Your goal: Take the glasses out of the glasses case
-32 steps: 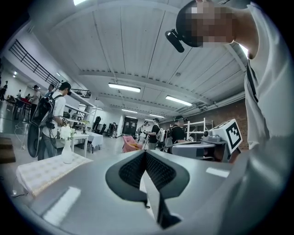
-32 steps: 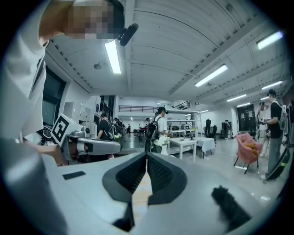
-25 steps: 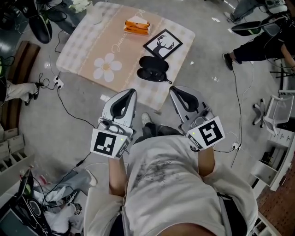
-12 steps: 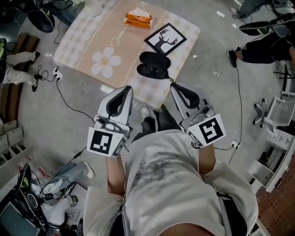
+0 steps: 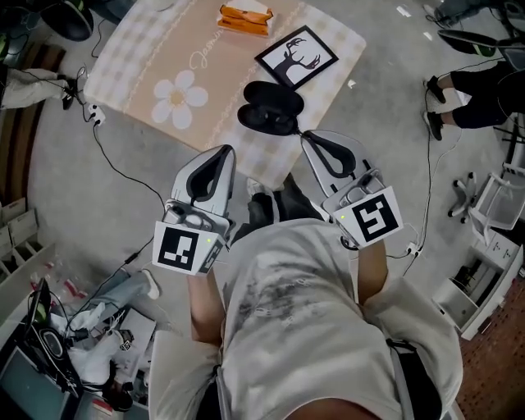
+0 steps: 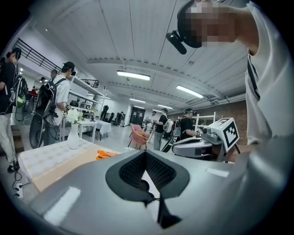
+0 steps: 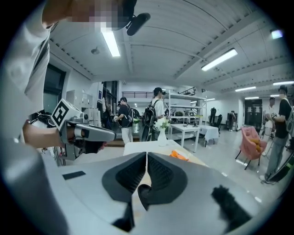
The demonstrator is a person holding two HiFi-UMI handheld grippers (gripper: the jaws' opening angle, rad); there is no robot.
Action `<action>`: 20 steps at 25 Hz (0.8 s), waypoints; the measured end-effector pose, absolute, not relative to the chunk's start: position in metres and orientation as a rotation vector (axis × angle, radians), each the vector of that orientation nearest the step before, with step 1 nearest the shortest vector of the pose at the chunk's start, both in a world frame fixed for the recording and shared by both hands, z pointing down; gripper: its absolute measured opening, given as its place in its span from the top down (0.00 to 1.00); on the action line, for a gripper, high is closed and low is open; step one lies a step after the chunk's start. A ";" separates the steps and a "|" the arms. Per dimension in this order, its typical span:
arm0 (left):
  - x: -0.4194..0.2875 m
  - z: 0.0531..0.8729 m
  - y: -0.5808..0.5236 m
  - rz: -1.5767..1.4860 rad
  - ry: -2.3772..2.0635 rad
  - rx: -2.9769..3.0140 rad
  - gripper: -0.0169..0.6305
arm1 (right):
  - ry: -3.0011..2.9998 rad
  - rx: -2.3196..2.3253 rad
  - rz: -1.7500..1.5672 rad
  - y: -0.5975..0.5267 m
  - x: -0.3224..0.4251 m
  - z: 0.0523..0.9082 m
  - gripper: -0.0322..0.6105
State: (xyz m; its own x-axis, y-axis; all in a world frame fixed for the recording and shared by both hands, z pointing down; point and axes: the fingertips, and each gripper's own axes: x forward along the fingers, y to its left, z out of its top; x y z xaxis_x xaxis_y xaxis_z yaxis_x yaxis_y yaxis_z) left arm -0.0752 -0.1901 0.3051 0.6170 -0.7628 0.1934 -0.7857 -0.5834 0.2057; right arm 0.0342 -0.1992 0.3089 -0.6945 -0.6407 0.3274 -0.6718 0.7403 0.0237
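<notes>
Nearest, the left gripper [image 5: 221,152] and right gripper [image 5: 309,139] are held side by side in front of the person's pale shirt [image 5: 303,328]. Each has its jaws pressed together with nothing between them. Just beyond their tips the black glasses case [image 5: 271,107] lies near the front edge of a low table [image 5: 131,66], which is covered by a checked cloth with a daisy. Whether glasses are inside cannot be made out. Past the case sits a framed deer picture [image 5: 297,57], and farther still an orange object [image 5: 244,16].
</notes>
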 end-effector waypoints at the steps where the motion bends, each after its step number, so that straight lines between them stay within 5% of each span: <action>1: -0.073 0.309 -0.191 0.129 -1.256 2.567 0.97 | -2.617 1.009 0.140 -0.202 0.036 0.313 0.92; 20: -0.053 0.378 -0.213 0.246 -1.188 2.522 0.97 | -2.510 0.863 0.146 -0.235 0.028 0.378 0.92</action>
